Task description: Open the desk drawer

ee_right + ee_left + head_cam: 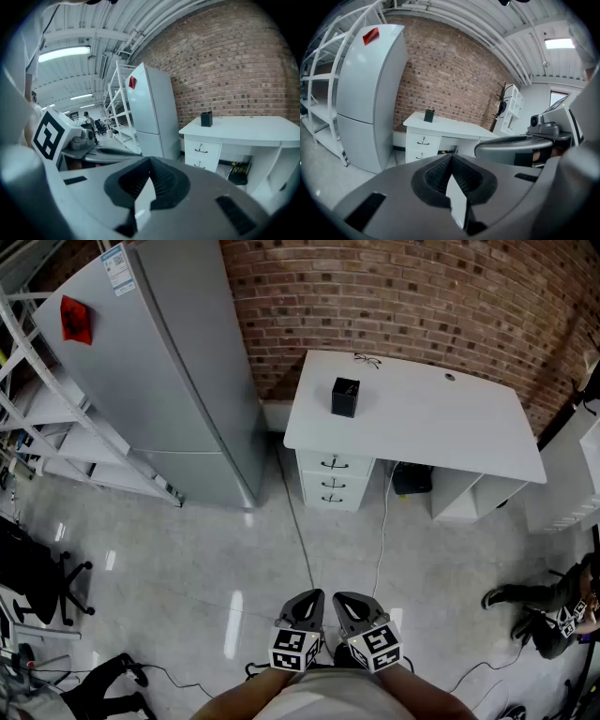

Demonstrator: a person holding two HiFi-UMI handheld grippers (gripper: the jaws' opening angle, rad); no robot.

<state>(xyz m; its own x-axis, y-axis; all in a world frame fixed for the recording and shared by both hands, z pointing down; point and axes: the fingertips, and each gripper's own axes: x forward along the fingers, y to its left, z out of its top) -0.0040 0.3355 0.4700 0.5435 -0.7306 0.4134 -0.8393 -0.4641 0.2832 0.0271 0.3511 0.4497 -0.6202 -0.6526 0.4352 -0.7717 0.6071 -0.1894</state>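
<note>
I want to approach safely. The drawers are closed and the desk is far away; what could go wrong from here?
1. Cables lie on the floor between you and the desk; a foot may catch one.
2. The left hand-held gripper and right hand-held gripper are both shut, and the drawer handles look small; shut jaws would probably bump the front, not hook a handle.

No text could be read.
1. Red sticker (pixel 77 320) on the fridge (pixel 169 371) door: it bore a dark mark I could not make out.
2. White-and-blue label (pixel 114 270) at the fridge's top corner: its print was too small to read.
3. Square markers (pixel 296 650) on the cubes of my left gripper (pixel 315 598) and right gripper (pixel 341 600): these were black-and-white patterns only, with no letters or numbers.
</note>
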